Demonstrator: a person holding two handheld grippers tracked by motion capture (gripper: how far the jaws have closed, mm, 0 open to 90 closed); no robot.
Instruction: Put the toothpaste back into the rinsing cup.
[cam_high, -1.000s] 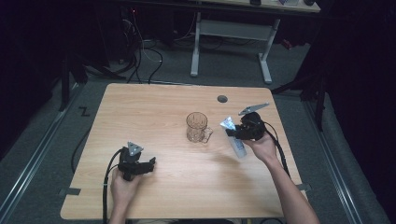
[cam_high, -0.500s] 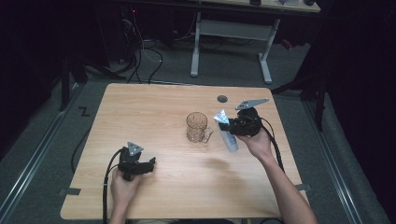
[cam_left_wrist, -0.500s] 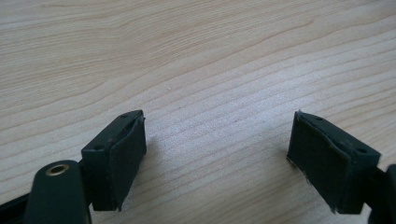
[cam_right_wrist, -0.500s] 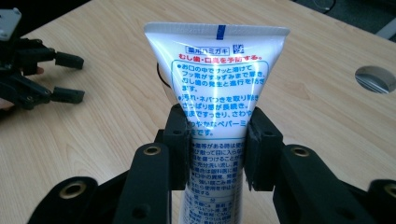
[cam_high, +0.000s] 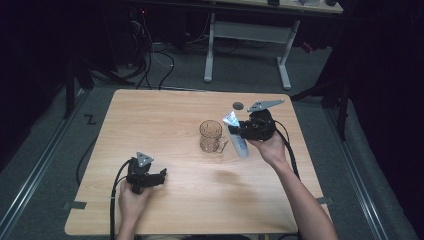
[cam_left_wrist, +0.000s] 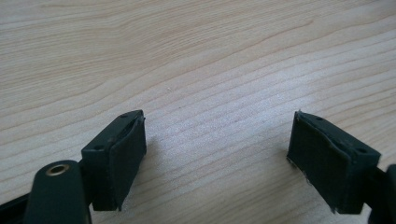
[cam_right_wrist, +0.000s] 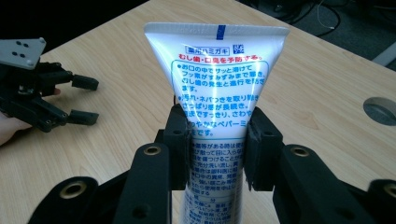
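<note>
A white toothpaste tube (cam_right_wrist: 217, 88) with red and blue print stands between the jaws of my right gripper (cam_right_wrist: 216, 144), which is shut on its middle. From above, that gripper (cam_high: 241, 131) holds the tube (cam_high: 236, 137) tilted, just right of a clear glass mug (cam_high: 210, 136) at the table's centre. My left gripper (cam_high: 159, 176) rests low on the table near the front left, held by a hand. Its jaws stand wide apart over bare wood, with nothing between them (cam_left_wrist: 217, 158). The right gripper view also shows the left gripper (cam_right_wrist: 81, 100) far off at the left.
The light wooden table (cam_high: 165, 115) has a round grey cable hole (cam_high: 238, 105) at the back right. Cables trail from both grippers toward the front edge. A desk frame (cam_high: 245, 40) and cables stand on the floor beyond the table.
My right gripper has carried the tube leftward and a little back, closer to the mug. The left gripper has stayed where it was.
</note>
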